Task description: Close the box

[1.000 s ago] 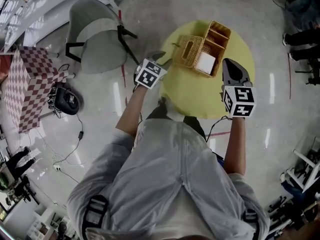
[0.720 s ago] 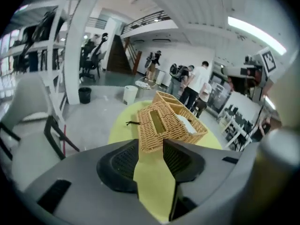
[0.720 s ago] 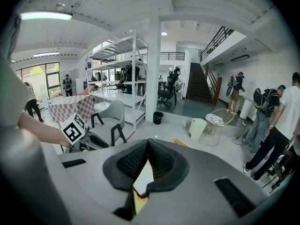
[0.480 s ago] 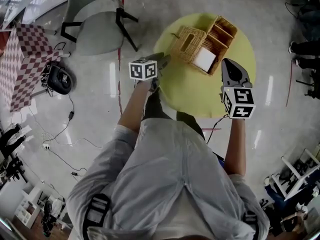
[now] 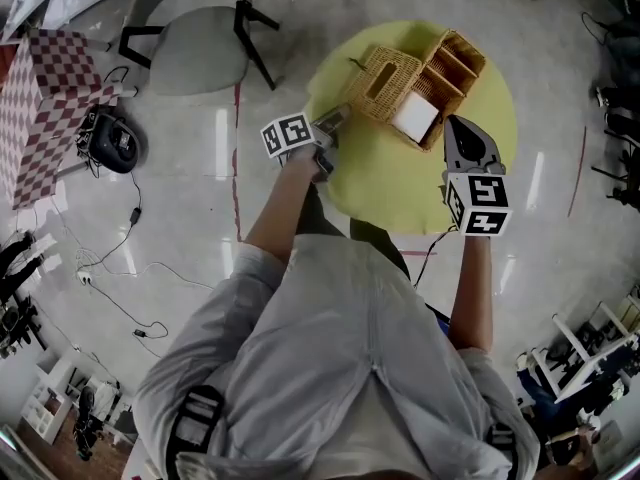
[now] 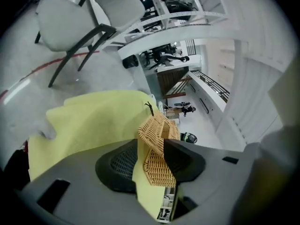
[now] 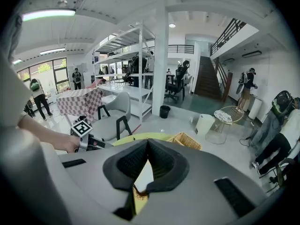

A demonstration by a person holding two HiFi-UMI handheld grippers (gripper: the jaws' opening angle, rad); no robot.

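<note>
Yellow table point(image 5: 390, 183) bears the wicker box point(image 5: 382, 82) just beyond the left gripper point(image 5: 336, 119), jaws opening, empty; right gripper point(image 5: 463, 123) clenched.

the round bench point(image 5: 400, 193) is pale yellow, and the woven box point(image 5: 380, 78) on it is tan wicker, with a white block point(image 5: 415, 118) showing inside. a cloth point(image 5: 40, 118) is checked red and white, the chair point(image 5: 185, 38) is pale grey with black legs, and the glossy grey floor point(image 5: 560, 88) carries a thin red line point(image 5: 236, 168).
</note>
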